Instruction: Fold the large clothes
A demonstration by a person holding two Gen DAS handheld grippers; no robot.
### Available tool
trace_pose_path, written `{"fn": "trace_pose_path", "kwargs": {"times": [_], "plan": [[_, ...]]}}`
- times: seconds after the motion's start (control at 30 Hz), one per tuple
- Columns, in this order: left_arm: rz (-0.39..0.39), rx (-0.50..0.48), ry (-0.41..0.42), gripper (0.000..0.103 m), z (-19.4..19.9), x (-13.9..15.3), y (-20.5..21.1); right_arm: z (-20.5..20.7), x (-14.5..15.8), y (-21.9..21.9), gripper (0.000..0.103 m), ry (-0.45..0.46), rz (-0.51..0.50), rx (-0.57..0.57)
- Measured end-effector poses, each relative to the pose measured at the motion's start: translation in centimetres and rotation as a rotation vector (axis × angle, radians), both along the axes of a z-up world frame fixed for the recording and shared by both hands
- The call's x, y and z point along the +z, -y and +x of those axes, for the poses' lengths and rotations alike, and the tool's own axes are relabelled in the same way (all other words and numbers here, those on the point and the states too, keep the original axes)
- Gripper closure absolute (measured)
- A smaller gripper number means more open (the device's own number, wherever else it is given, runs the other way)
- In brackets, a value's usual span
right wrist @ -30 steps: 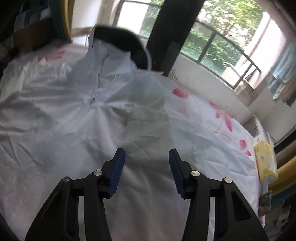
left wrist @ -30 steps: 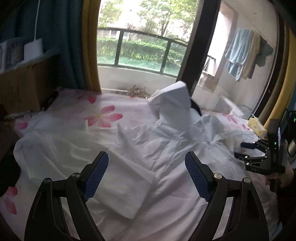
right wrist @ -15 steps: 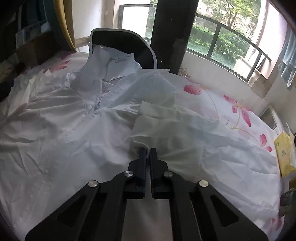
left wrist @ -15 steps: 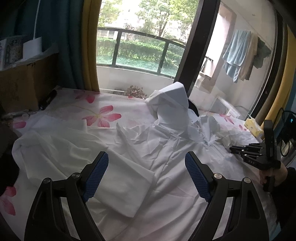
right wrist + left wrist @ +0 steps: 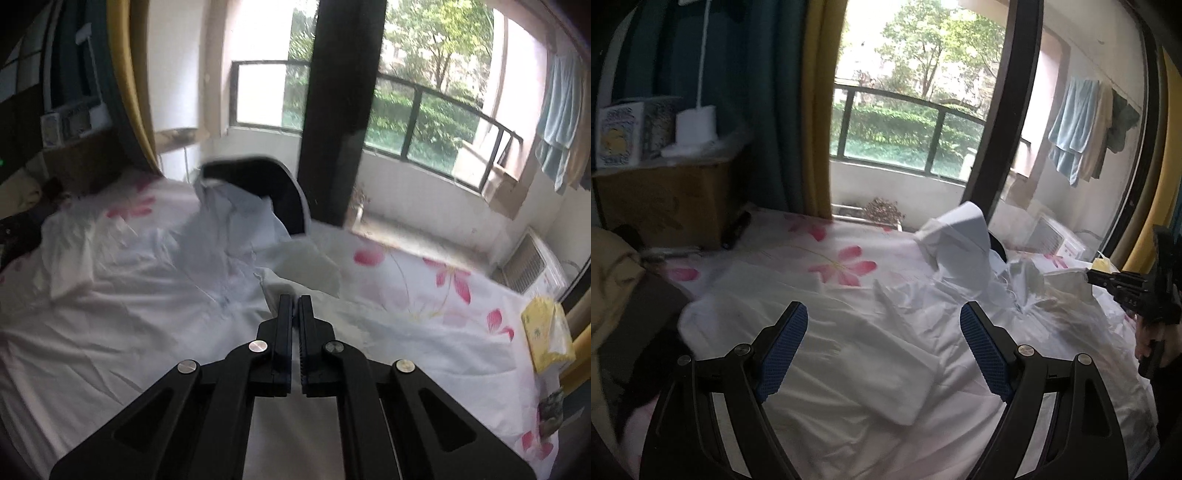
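Note:
A large white hooded garment (image 5: 868, 350) lies spread over a flowered bedsheet (image 5: 846, 262). Its hood (image 5: 964, 236) is draped over a black chair back (image 5: 266, 181). My left gripper (image 5: 882, 314) hangs open above the garment's folded left sleeve (image 5: 894, 384), holding nothing. My right gripper (image 5: 294, 299) is shut on the garment's other sleeve (image 5: 306, 269), and that fold is lifted off the bed. In the left wrist view the right gripper (image 5: 1108, 278) shows at the far right edge with white cloth pulled up at its tip.
A cardboard box (image 5: 665, 199) with small items on top stands at the bed's far left. A yellow tissue pack (image 5: 546, 332) lies at the right edge of the bed. An air-conditioner unit (image 5: 528, 266) and a window railing (image 5: 443, 96) are behind. Dark cloth (image 5: 646, 350) lies at the near left.
My right gripper closed on the sleeve fold and then rose, pulling the cloth up. My left gripper, still open, lifted away from the garment.

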State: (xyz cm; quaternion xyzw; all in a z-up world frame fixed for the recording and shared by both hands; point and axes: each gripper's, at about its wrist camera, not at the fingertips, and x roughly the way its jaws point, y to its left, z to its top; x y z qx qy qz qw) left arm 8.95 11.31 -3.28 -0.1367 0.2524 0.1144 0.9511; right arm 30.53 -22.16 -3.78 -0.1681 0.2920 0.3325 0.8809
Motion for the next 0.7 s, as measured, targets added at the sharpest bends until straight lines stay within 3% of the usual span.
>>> {"fn": "trace_pose_path", "kwargs": {"times": [0.17,0.43,0.7], "plan": [[0.022,0.029,0.017,0.016,-1.8,0.8,-1.5,-2.0,1.1,-2.6,0.100,0.023,0.009,0.058],[-0.006,0.099,0.049,0.016,-5.3,0.9,-4.7,-5.5,3.0,-7.8,0.100,0.054,0.021,0.147],[-0.040,0.073,0.067,0.016,-6.6,0.4,-6.6,-7.4,3.5,-13.4,0.100,0.064,0.025,0.180]]}}
